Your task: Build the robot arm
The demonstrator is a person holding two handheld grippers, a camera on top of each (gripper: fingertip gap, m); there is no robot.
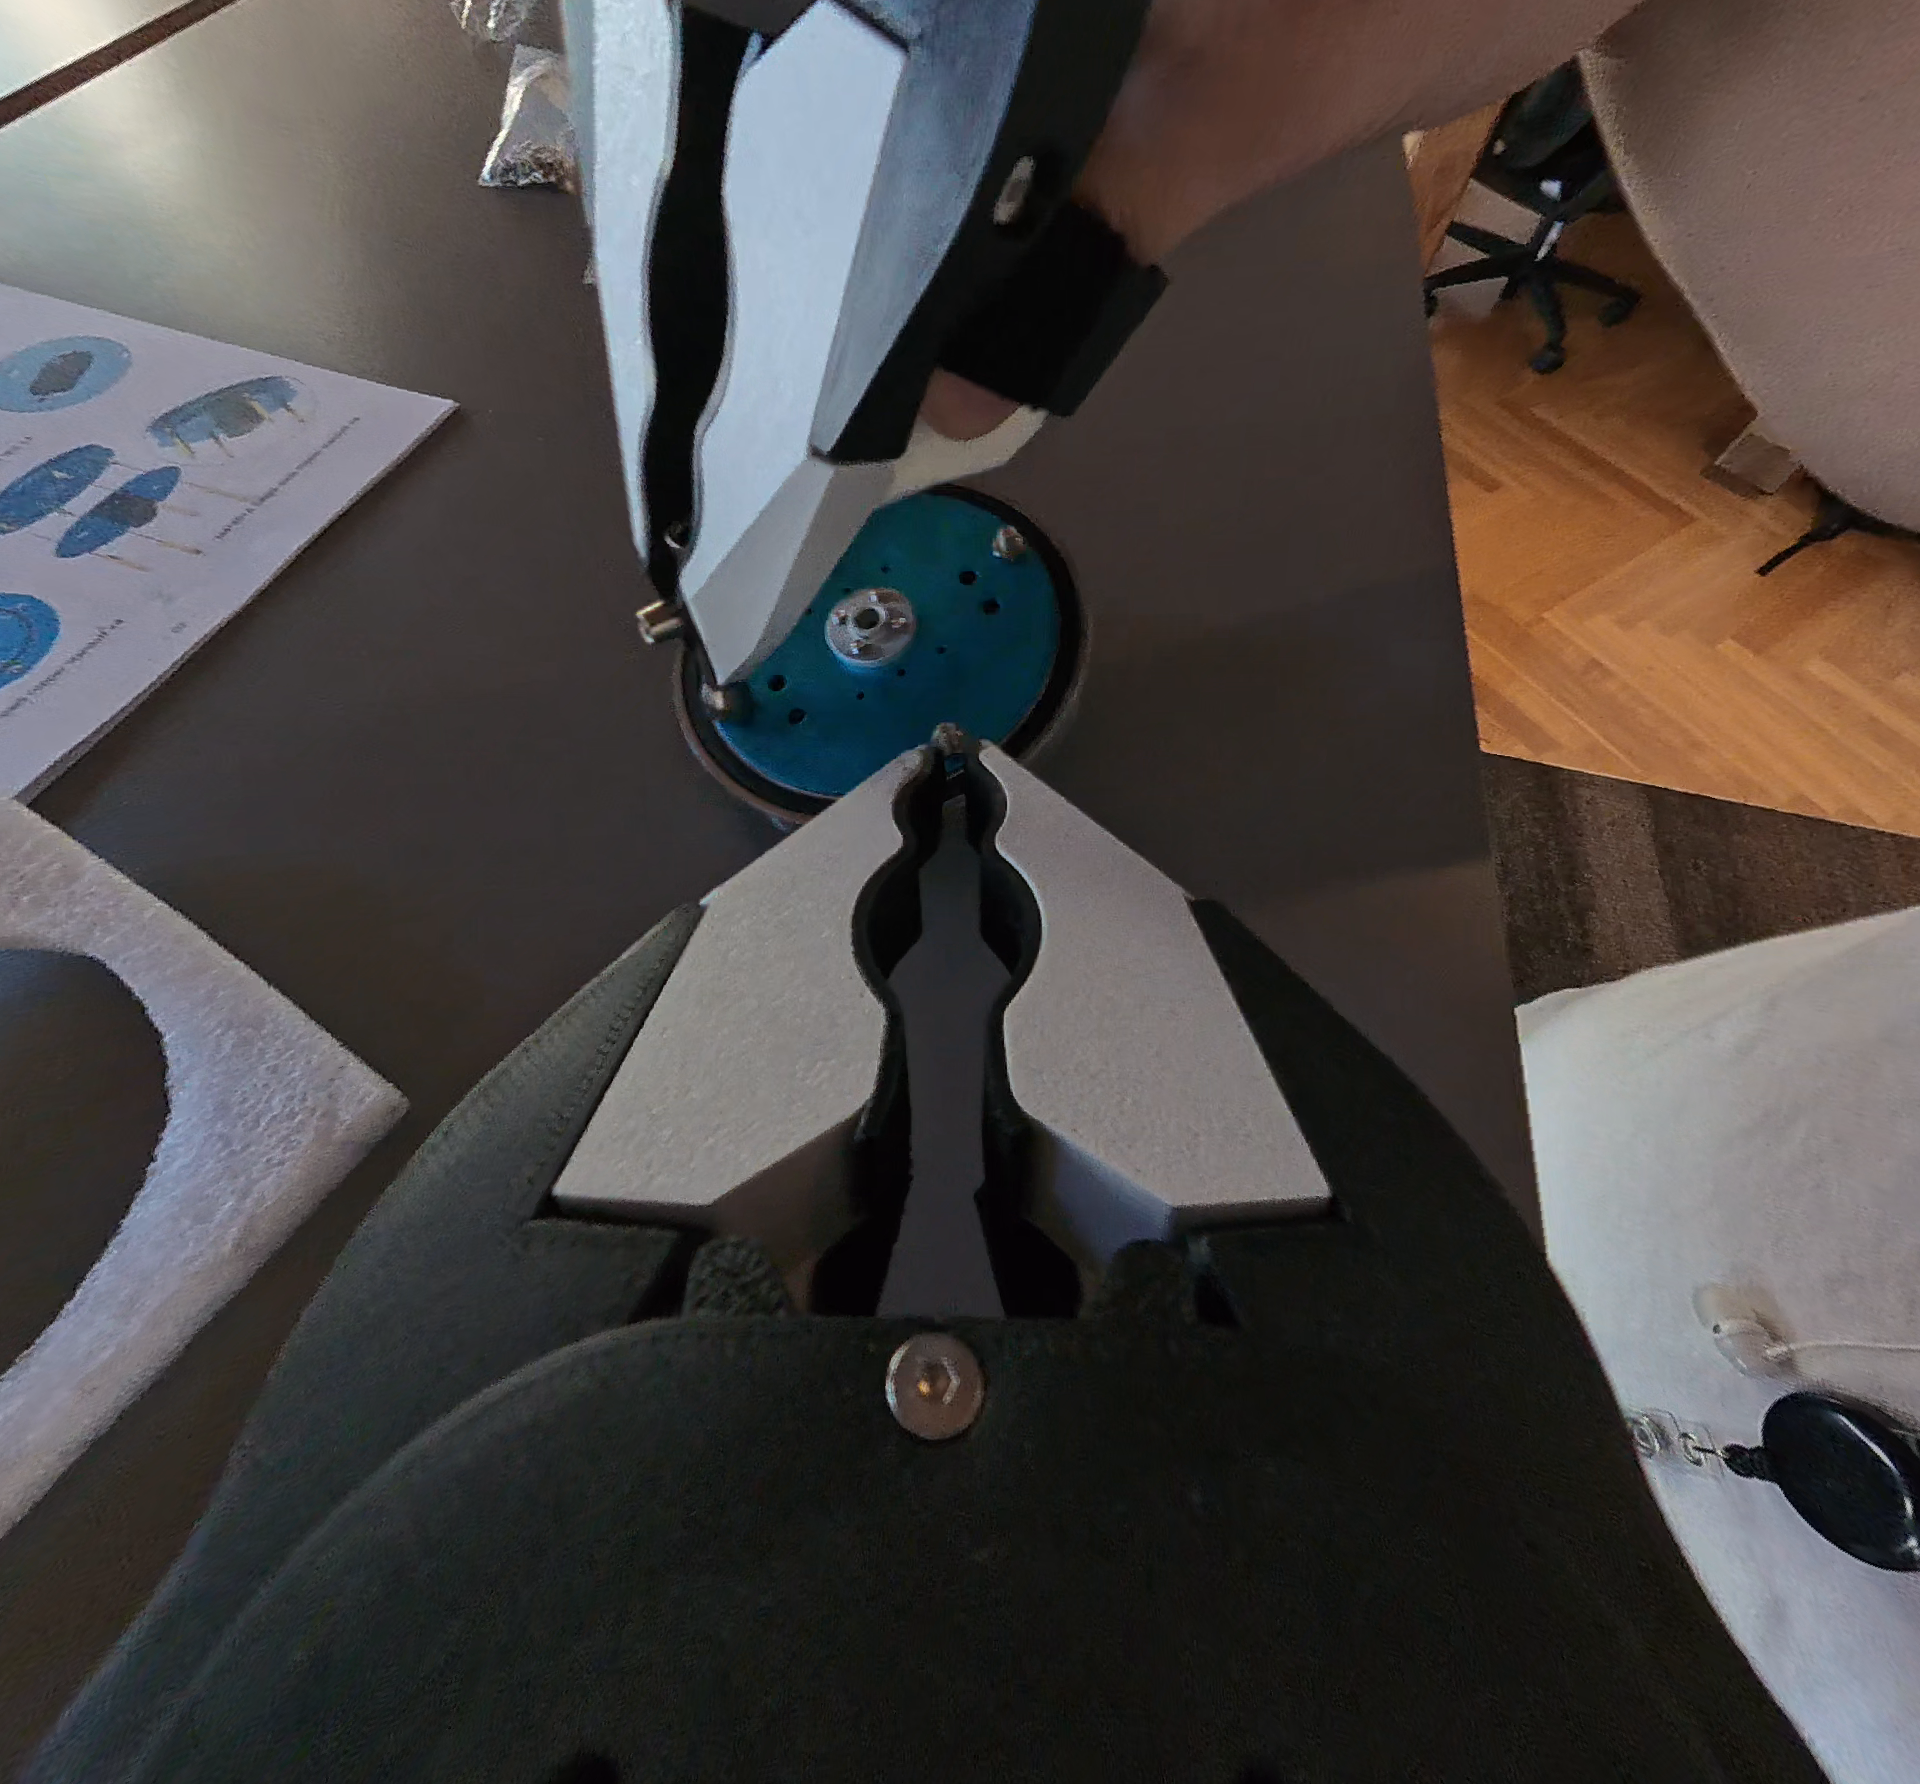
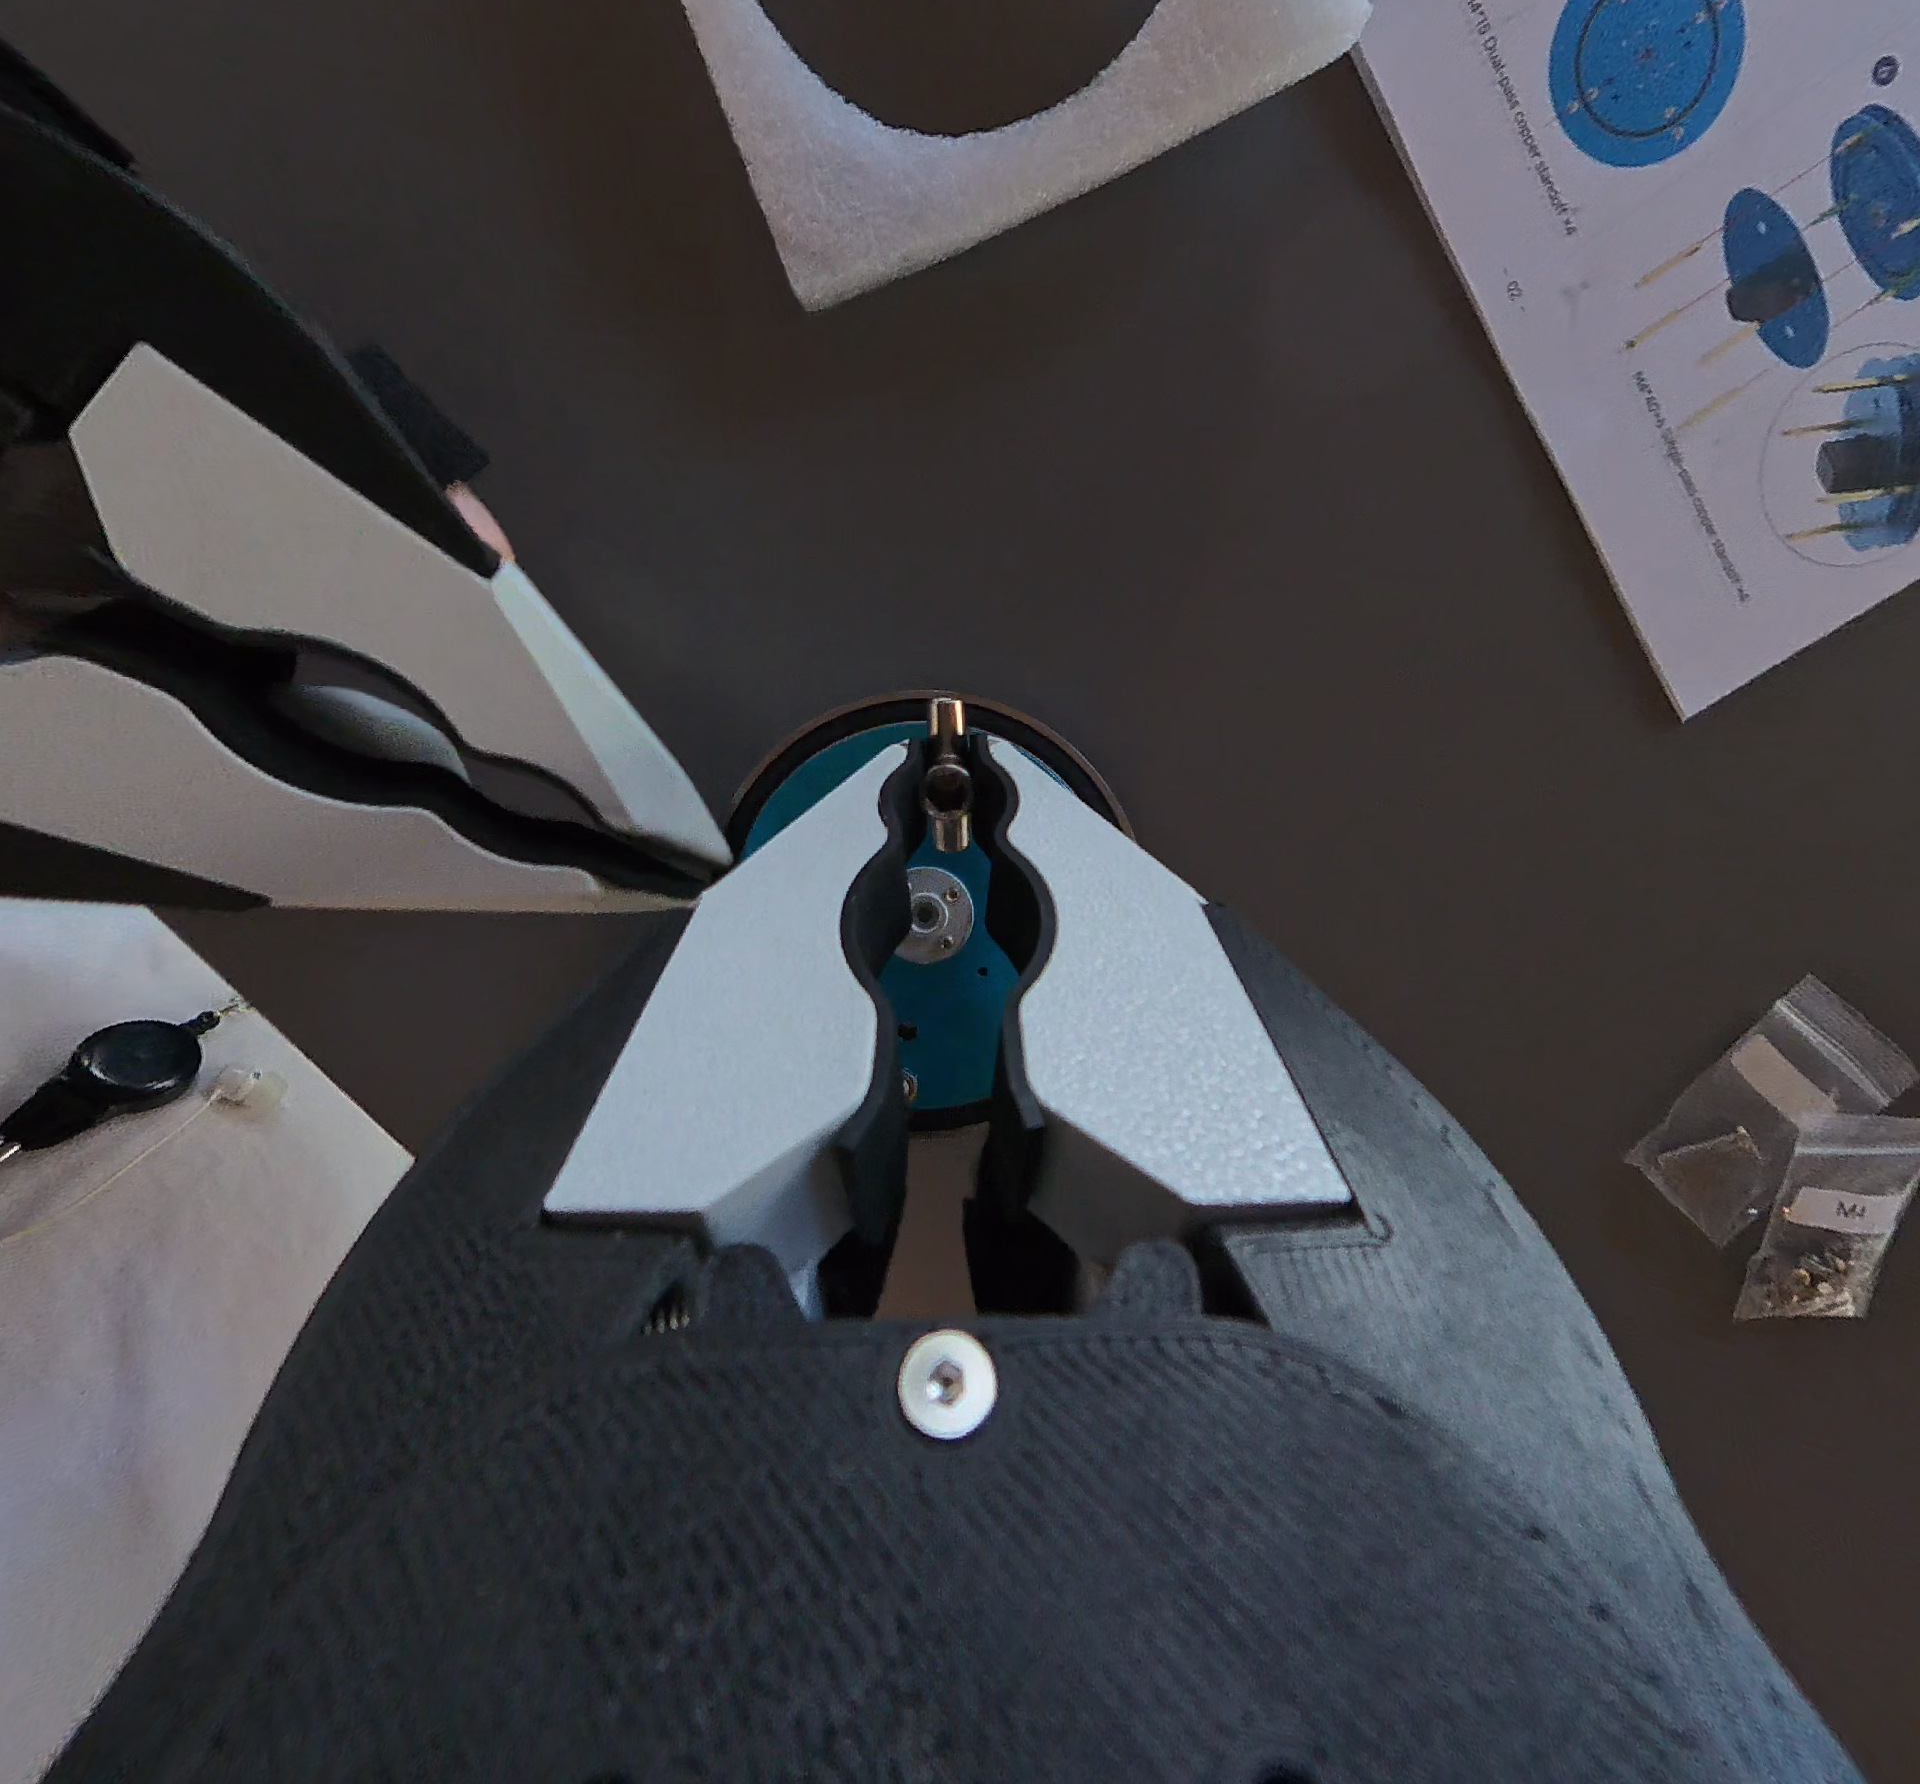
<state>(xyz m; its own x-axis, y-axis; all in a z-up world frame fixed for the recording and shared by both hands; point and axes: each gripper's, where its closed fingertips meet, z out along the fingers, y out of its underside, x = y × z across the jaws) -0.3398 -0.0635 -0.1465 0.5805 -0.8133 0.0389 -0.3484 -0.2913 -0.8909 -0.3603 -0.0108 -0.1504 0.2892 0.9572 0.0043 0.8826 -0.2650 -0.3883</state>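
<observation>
The blue disc [image 1: 914,664] lies flat on the dark surface [image 1: 312,207]. The left gripper [image 1: 948,755] is nearly closed, pinching a small post at the disc's rim; the right gripper [image 2: 945,778] clamps a metal standoff [image 2: 945,747] over the disc's far edge.

Dark table [image 2: 1195,508]: foam [image 2: 997,176]; sheet [image 2: 1662,280] (printed); bags [image 2: 1787,1184]; blue disc [image 1: 914,674].

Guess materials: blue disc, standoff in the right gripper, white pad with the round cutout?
Blue disc: likely anodised aluminium or painted plate; matt, even blue, drilled holes, silver hub. Can't settle which.
Standoff, held in the right gripper: metal, probably plated; bright, mirror-like glints.
White pad: packing foam; grainy, soft-looking face, rough-cut edges.
</observation>
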